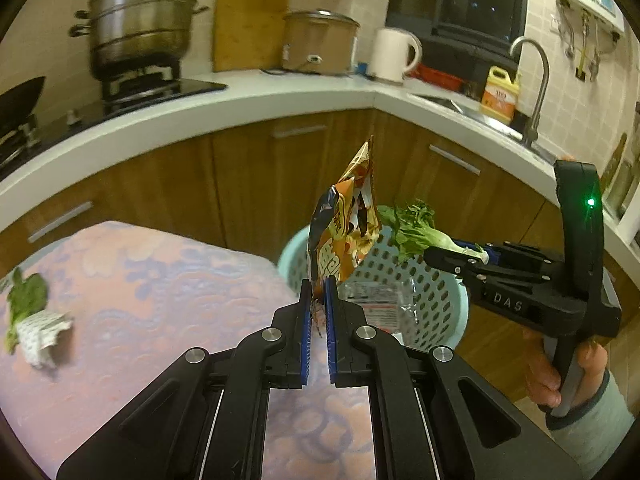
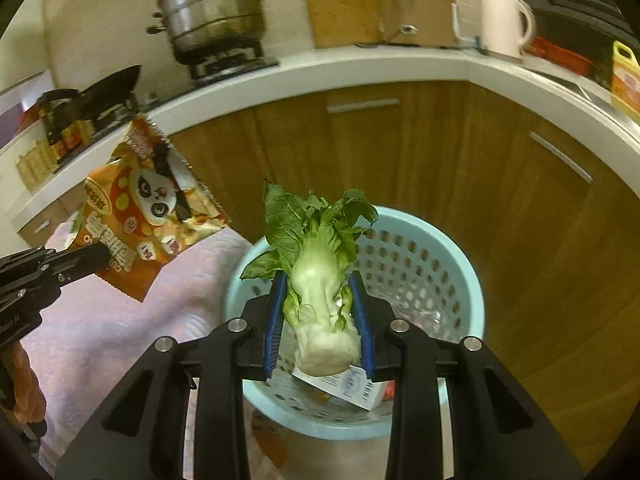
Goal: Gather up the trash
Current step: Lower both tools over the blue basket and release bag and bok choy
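**Two grippers holding trash above the waste basket**

Left wrist view: the left gripper (image 1: 319, 300), at lower centre of the frame, has its blue pads pressed together on the bottom edge of an orange snack wrapper (image 1: 344, 224), which stands upright above the fingers. Behind it, right of centre, stands a pale blue perforated basket (image 1: 440, 292) holding paper and clear plastic scraps. At right, the right gripper (image 1: 464, 254), held by a hand (image 1: 560, 372), points leftward over the basket and clamps a bok choy (image 1: 412, 228) by its stalk. At far left, a second leafy scrap (image 1: 24, 300) lies beside a crumpled paper (image 1: 40, 332) on the pink patterned cloth (image 1: 160, 280).

Right wrist view: the right gripper (image 2: 320, 320) grips the white base of the bok choy (image 2: 320, 280), leaves upward, directly over the basket (image 2: 440, 248). At left of the frame, the left gripper (image 2: 96, 256) carries the wrapper (image 2: 148, 208) over the cloth (image 2: 140, 332).
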`<state>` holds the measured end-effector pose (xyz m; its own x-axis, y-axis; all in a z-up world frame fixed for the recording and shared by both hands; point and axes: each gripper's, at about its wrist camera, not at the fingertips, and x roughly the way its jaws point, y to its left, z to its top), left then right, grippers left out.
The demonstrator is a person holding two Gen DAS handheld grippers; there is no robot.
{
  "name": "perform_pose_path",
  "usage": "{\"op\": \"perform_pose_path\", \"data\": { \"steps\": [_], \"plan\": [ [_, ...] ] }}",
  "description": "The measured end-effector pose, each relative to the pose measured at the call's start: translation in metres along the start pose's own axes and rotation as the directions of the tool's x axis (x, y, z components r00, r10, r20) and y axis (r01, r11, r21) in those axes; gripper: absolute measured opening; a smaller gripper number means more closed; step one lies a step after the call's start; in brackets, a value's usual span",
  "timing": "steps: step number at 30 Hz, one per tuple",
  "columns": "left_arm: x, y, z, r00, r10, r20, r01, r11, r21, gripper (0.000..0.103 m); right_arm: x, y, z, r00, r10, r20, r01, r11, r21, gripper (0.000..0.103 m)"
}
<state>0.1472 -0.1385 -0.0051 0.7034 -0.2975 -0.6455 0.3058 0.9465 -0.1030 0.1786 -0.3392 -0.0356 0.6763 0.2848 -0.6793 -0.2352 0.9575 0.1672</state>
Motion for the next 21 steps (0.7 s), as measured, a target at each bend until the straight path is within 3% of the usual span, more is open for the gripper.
{"op": "perform_pose_path", "data": {
  "steps": [8,9,12,13,16,17,21],
  "plan": [
    [0.037,-0.019,0.001,0.998,0.022,-0.064,-0.021,1.000,0.005,0.008,0.025,-0.016,-0.004,0.996,-0.035,-0.085,0.042,0.995,0.086,0.029],
    [0.039,-0.019,0.003,0.998,0.029,-0.063,-0.029,1.000,0.002,0.011,0.029,-0.016,-0.005,0.995,-0.045,-0.094,0.054,0.994,0.095,0.030],
    [0.043,-0.018,0.002,0.997,0.044,-0.063,-0.044,0.999,-0.007,0.041,0.041,-0.017,-0.004,0.990,-0.063,-0.129,0.076,0.992,0.101,0.030],
    [0.041,-0.017,0.000,0.997,0.048,-0.056,-0.048,0.999,-0.004,0.041,0.043,-0.016,-0.005,0.989,-0.068,-0.135,0.081,0.992,0.100,0.030],
    [0.035,-0.014,-0.004,0.997,0.045,-0.055,-0.045,0.999,0.003,0.043,0.044,-0.013,-0.005,0.987,-0.079,-0.138,0.093,0.991,0.093,0.043],
    [0.031,-0.011,-0.005,0.998,0.046,-0.049,-0.046,0.999,-0.001,0.044,0.042,-0.011,-0.005,0.988,-0.086,-0.128,0.098,0.991,0.093,0.053],
    [0.014,-0.001,-0.007,0.998,0.054,-0.022,-0.054,0.998,-0.023,0.048,0.032,-0.005,-0.004,0.992,-0.076,-0.103,0.086,0.991,0.097,0.056]
  ]
}}
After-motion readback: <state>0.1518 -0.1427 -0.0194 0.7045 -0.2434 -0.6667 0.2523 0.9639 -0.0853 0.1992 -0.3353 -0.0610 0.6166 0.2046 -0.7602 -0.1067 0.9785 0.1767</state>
